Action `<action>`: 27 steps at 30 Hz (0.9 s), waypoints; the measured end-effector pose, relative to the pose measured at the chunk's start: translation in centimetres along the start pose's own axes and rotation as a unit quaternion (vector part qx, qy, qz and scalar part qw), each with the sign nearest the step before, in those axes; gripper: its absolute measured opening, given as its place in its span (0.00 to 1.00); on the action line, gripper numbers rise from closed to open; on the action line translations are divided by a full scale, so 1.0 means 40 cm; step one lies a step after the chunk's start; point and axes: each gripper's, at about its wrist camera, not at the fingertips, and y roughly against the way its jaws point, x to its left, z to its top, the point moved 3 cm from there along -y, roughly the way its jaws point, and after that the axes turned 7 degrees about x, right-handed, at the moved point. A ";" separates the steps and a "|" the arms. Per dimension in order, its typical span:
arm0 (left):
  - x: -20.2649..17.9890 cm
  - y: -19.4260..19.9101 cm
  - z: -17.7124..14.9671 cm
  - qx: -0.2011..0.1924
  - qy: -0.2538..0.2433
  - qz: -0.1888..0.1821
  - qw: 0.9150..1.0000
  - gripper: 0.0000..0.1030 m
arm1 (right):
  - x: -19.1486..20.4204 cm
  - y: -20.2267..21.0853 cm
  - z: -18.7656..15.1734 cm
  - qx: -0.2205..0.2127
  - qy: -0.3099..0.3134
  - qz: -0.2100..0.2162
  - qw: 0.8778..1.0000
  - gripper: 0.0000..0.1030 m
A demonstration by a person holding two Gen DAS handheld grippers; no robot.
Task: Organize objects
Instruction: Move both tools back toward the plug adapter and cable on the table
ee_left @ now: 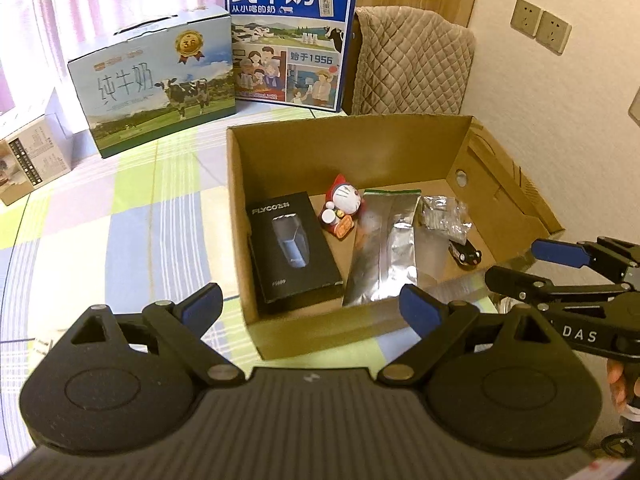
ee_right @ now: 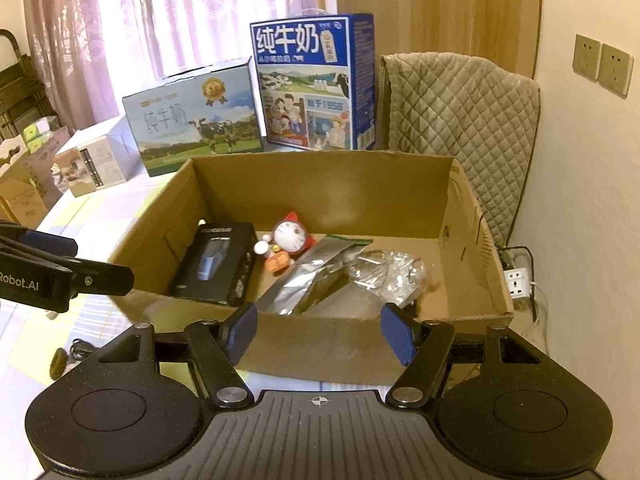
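Note:
An open cardboard box (ee_left: pixel 280 338) (ee_right: pixel 320 346) sits on the checked tablecloth. Inside lie a black shaver box (ee_left: pixel 294 246) (ee_right: pixel 214 262), a red and white cat figurine (ee_left: pixel 340 206) (ee_right: pixel 290 242), a silver foil pouch (ee_left: pixel 384 246) (ee_right: pixel 308 284), a clear bag of small parts (ee_left: pixel 442 216) (ee_right: pixel 386 272) and a small black toy car (ee_left: pixel 466 254). My left gripper (ee_left: pixel 310 306) hovers open just before the box's near wall, holding nothing. My right gripper (ee_right: pixel 318 330) is open and empty at the same wall, farther right.
Two milk cartons (ee_left: pixel 160 84) (ee_left: pixel 290 34) stand behind the box, with a smaller white box (ee_left: pixel 30 152) at the left. A quilted chair back (ee_left: pixel 412 60) stands at the wall. A power strip (ee_right: pixel 518 282) lies on the floor at right. Small dark items (ee_right: pixel 68 356) rest on the cloth.

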 end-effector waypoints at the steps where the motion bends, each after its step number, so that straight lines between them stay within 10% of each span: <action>1: 0.005 0.011 -0.009 -0.002 0.000 0.000 1.000 0.91 | 0.008 0.005 -0.004 -0.001 0.001 -0.001 1.000 0.64; 27: 0.317 0.128 -0.298 0.035 0.071 0.031 0.996 0.90 | 0.308 -0.018 -0.136 0.049 0.030 0.039 0.998 0.64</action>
